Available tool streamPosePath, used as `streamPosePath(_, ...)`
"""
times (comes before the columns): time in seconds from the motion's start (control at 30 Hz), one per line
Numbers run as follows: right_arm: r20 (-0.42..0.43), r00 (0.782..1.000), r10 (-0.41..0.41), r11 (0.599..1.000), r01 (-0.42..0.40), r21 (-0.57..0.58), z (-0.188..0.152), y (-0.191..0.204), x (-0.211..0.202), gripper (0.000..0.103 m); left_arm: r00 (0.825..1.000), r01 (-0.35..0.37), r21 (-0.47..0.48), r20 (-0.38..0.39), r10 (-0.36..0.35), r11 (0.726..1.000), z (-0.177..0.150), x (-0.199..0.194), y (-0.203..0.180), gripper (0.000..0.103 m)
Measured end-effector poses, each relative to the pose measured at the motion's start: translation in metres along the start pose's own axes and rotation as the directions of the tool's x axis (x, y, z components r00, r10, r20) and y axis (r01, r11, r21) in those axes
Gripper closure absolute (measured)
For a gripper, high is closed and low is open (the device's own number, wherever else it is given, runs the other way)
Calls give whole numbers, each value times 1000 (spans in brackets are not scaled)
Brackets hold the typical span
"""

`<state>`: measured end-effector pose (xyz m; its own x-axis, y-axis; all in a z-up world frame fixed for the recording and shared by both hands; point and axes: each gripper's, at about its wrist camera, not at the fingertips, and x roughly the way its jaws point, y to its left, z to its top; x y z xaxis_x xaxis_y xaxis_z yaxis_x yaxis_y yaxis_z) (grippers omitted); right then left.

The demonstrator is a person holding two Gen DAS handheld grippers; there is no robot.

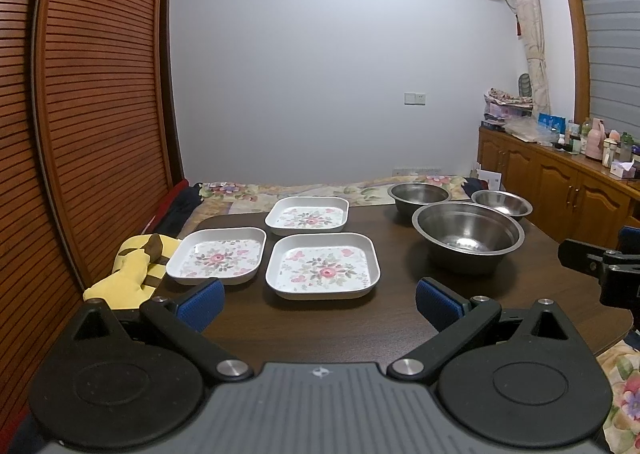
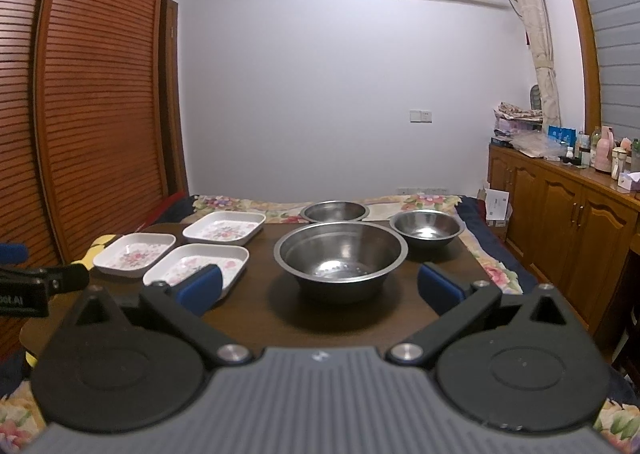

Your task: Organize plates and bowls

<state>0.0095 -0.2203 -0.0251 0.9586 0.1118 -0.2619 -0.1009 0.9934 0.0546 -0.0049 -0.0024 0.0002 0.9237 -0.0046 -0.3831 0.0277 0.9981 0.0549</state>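
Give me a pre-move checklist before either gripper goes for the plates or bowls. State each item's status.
1. Left gripper open and holding nothing: ok.
2. Right gripper open and holding nothing: ok.
3. Three floral plates lie flat and unstacked, the nearest plate just ahead of the left gripper: ok.
4. Large steel bowl upright, in line with the right gripper's fingers: ok.
5. Two smaller bowls, back bowl and right bowl, upright behind it: ok.
6. Bowls dry inside: cannot tell; the large one shows glints at its bottom.
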Motion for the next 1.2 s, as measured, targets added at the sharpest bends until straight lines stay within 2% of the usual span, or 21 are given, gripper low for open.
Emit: streamPosePath(1.2, -2, 1000, 4, 1000, -4, 2, 0, 0, 1, 0, 1000, 0, -3, -14, 0, 1000, 0, 4, 5, 0)
